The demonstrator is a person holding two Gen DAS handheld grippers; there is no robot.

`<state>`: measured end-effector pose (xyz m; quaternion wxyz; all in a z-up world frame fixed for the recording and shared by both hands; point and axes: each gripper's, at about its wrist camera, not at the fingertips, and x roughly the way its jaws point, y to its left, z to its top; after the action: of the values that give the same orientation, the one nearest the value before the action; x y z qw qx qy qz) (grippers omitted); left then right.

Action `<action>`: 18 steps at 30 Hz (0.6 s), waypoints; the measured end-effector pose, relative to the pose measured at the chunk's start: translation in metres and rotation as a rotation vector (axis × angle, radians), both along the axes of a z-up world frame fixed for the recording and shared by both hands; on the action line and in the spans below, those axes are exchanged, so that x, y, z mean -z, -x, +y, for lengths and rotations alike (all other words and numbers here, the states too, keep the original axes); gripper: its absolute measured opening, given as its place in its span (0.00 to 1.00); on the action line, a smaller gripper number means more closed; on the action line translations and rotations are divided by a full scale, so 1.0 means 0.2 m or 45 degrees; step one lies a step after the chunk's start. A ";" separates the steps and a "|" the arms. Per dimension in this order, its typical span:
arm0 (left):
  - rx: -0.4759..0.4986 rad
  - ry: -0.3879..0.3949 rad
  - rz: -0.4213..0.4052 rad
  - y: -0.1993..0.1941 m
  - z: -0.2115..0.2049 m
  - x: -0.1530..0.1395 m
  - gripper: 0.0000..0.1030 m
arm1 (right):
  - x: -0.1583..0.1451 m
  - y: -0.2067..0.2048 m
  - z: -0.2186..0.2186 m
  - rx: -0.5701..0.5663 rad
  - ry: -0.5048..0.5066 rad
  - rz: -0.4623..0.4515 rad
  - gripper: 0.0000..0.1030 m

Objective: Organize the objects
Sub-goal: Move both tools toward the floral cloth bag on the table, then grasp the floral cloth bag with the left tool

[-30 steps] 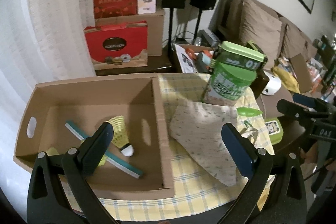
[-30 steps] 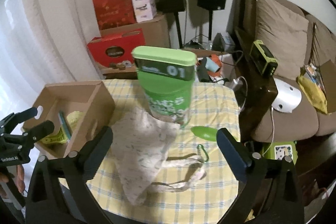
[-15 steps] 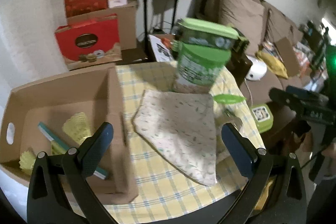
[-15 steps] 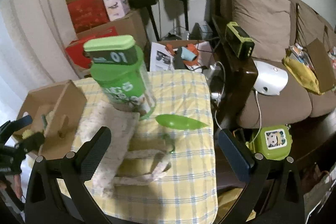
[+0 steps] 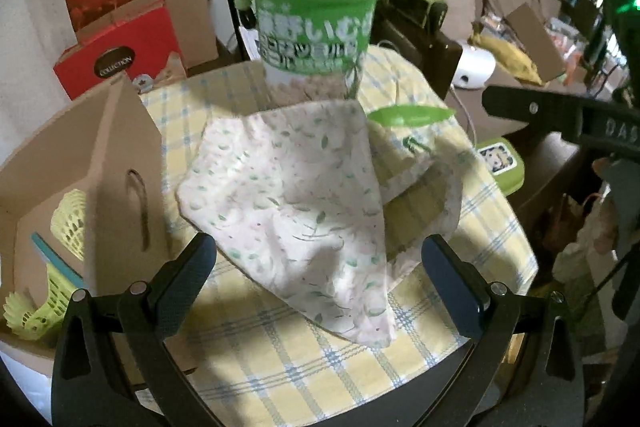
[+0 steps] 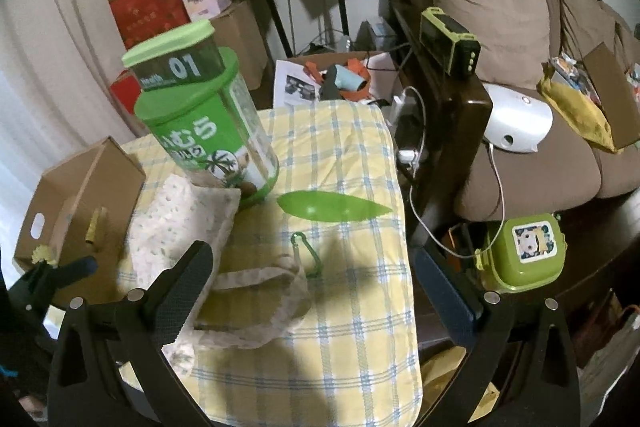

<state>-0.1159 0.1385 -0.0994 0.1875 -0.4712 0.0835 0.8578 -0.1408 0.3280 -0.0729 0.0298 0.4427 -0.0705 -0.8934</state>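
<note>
The left gripper (image 5: pixel 318 281) hangs with its jaws spread wide and nothing between them, just above the near corner of the pale cloth tote bag printed with small green leaves (image 5: pixel 304 195). To lift that bag cleanly, I'd come down on the loose corner nearest the fingers, pinch a good fold of fabric rather than the bare edge, and raise it slowly so the far end slides away from the tall clear jar with the green lid and label (image 5: pixel 314 15) instead of tipping it. From here the bag seems to lean against the jar's foot, though the blur makes that hard to swear to.

The right gripper (image 6: pixel 316 291) is likewise spread and empty, poised over the bag's cloth handles (image 6: pixel 256 291) beside a green carabiner (image 6: pixel 306 253).

The bag lies flat and rumpled on the yellow checked tablecloth (image 5: pixel 280 359), thin and floppy. Just beside it to the left stands the open brown cardboard box (image 5: pixel 100 155), already holding yellow shuttlecocks (image 5: pixel 70 223). A green leaf-shaped plastic scoop (image 6: pixel 332 206) rests near the jar.
</note>
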 end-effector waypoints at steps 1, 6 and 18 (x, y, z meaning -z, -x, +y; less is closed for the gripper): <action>0.003 0.013 -0.001 0.00 0.01 0.02 1.00 | 0.01 0.00 0.00 0.003 0.001 -0.003 0.98; 0.006 0.055 -0.007 0.00 0.06 0.09 0.94 | 0.05 -0.01 0.01 0.004 0.008 -0.019 0.97; 0.008 0.130 -0.060 0.03 0.10 0.24 0.41 | 0.08 -0.02 0.02 0.016 0.033 -0.026 0.97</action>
<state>-0.1210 0.1591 -0.1481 0.1678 -0.5000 0.1241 0.8405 -0.1359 0.3323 -0.0889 0.0294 0.4511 -0.0851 -0.8879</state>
